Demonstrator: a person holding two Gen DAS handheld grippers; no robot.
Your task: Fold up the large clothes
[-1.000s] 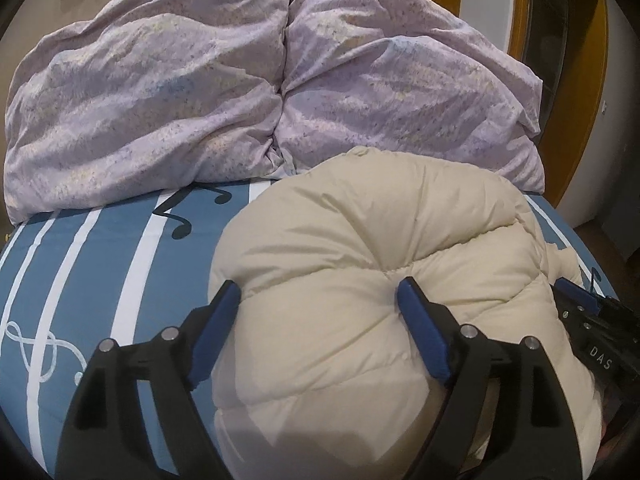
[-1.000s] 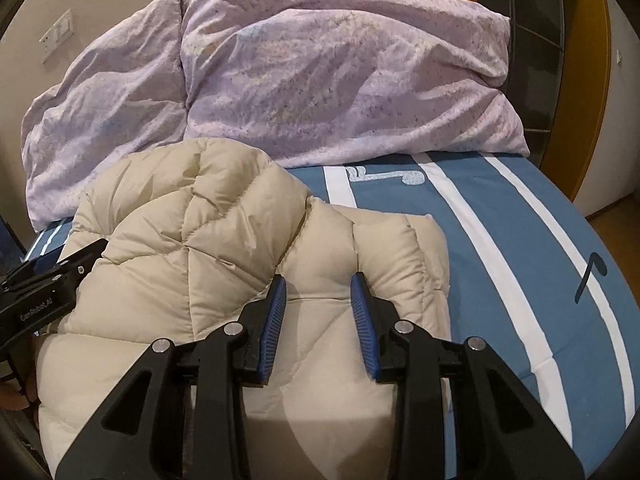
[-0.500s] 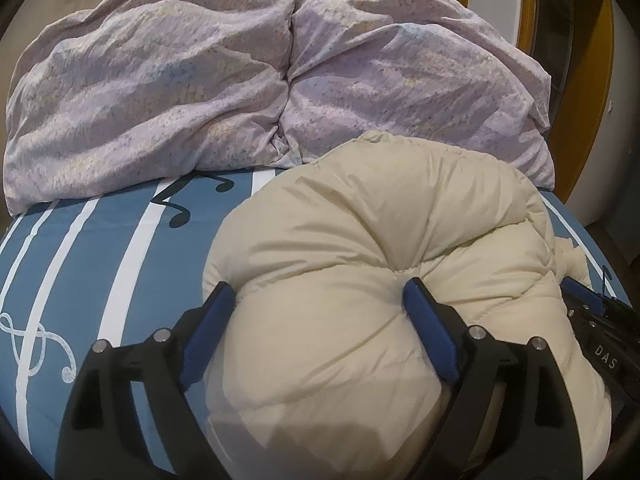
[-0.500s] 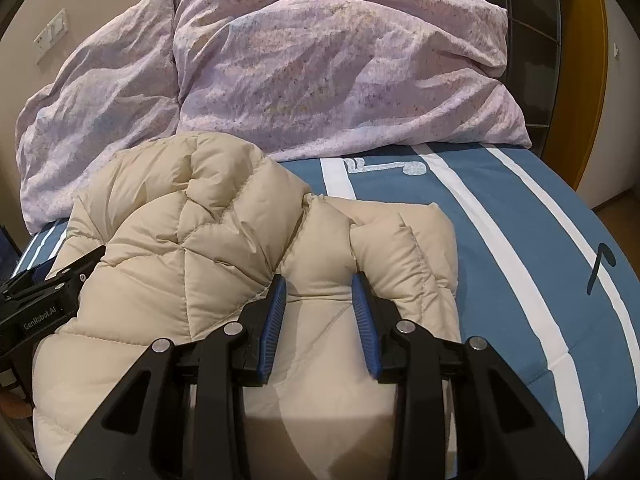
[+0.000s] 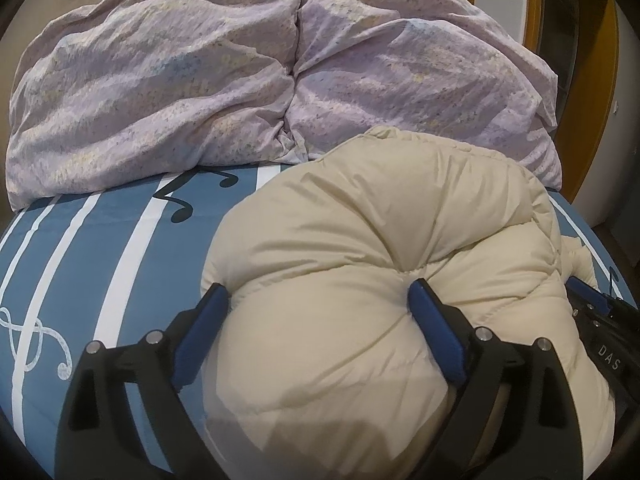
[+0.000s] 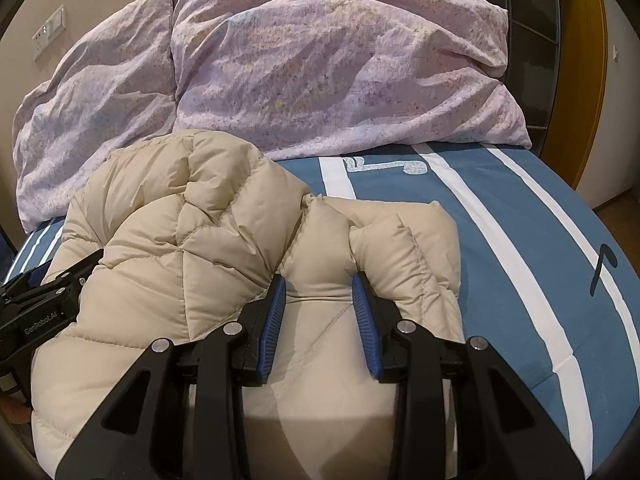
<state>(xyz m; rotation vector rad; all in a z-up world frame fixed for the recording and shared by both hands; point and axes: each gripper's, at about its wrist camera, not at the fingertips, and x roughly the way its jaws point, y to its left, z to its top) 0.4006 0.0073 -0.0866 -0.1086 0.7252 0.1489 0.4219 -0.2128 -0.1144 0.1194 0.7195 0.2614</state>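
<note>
A beige puffer jacket (image 5: 380,220) lies bunched on the blue striped bed sheet (image 5: 100,240). My left gripper (image 5: 316,288) straddles a thick rounded bulge at the jacket's left side. Its jaws are opening and stand wide, and the padding still fills the gap and touches both blue pads. In the right wrist view my right gripper (image 6: 318,280) is shut on a narrow raised fold of the jacket (image 6: 180,220), near its right edge. Each gripper shows in the other's view: the left gripper (image 6: 40,308) at the jacket's far left, the right gripper (image 5: 600,328) at the right edge.
Two large lilac pillows (image 5: 160,80) (image 5: 400,80) lean against the wall behind the jacket. The sheet (image 6: 520,220) runs bare to the right of the jacket. A wooden door frame (image 6: 584,80) stands past the bed's right side, and a wall socket (image 6: 48,36) sits at upper left.
The left gripper's jaws have spread wider around the jacket bulge, which has puffed out between them. The right gripper keeps its pinch, and the fold ahead of it has bunched slightly more.
</note>
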